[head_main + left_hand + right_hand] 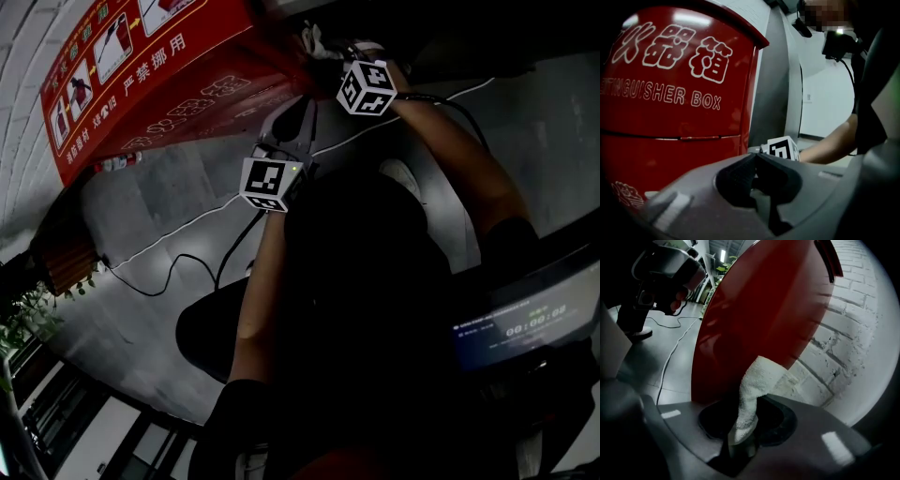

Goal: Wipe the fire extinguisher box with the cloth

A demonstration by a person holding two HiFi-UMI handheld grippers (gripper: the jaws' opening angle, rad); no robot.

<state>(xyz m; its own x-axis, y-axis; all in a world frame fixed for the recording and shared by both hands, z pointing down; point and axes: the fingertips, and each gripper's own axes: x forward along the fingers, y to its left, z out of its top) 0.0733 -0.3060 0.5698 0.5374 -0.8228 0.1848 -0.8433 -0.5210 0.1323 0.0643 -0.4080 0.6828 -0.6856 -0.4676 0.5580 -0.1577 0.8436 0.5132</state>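
My right gripper (pixel 740 434) pinches the cloth (pixel 757 378) at the fire extinguisher box (pixel 759 310) side, contact seemingly light; I'd press flatter, stroke evenly. Left gripper (pixel 756 161) pressed together, empty.

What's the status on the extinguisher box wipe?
Right gripper shut on cloth. Left gripper shut, empty, facing box front. Cloth tip at box side by brick wall, contact unclear. Nothing in between.

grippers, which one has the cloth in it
The right gripper: a white cloth is pinched between its jaws, sticking up toward the red fire extinguisher box. The left gripper has its jaws shut together with nothing between them.
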